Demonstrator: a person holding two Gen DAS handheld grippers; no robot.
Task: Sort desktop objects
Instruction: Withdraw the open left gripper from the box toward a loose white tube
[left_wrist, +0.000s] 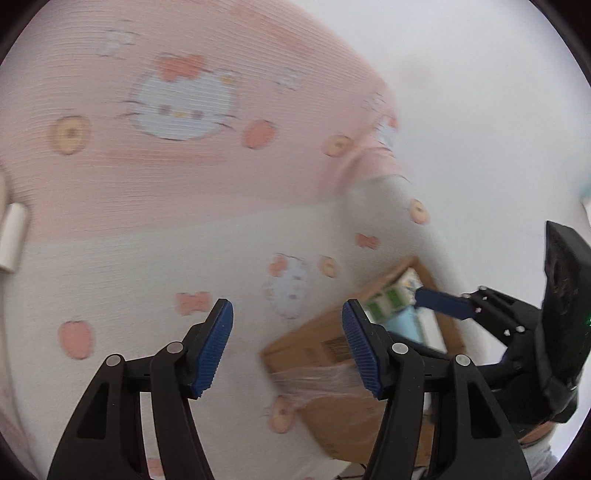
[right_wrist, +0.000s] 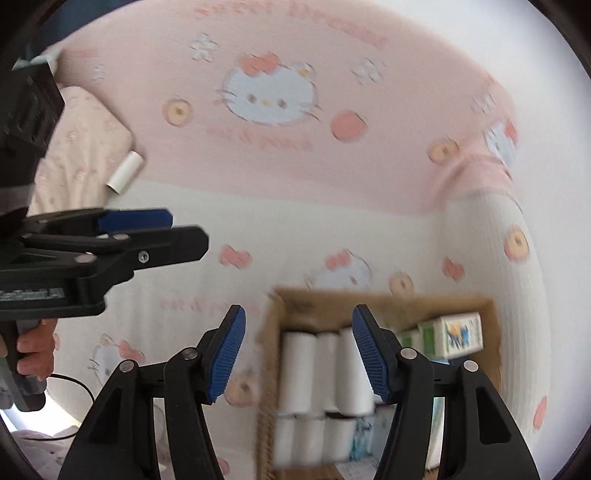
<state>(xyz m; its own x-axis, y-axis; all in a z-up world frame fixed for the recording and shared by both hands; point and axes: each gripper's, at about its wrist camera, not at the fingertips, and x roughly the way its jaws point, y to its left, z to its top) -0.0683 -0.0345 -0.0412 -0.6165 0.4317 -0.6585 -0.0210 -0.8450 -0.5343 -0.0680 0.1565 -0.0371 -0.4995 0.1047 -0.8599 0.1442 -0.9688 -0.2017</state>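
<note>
Looks mostly done: cardboard box (right_wrist: 380, 373) already packed with white rolls (right_wrist: 317, 373) and cartons, both claws (left_wrist: 287, 347) (right_wrist: 298, 352) released and empty, one roll (right_wrist: 125, 172) left far left.

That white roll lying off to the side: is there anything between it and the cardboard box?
Only patterned blanket lies between the white roll and the cardboard box; the right wrist view shows this.
</note>
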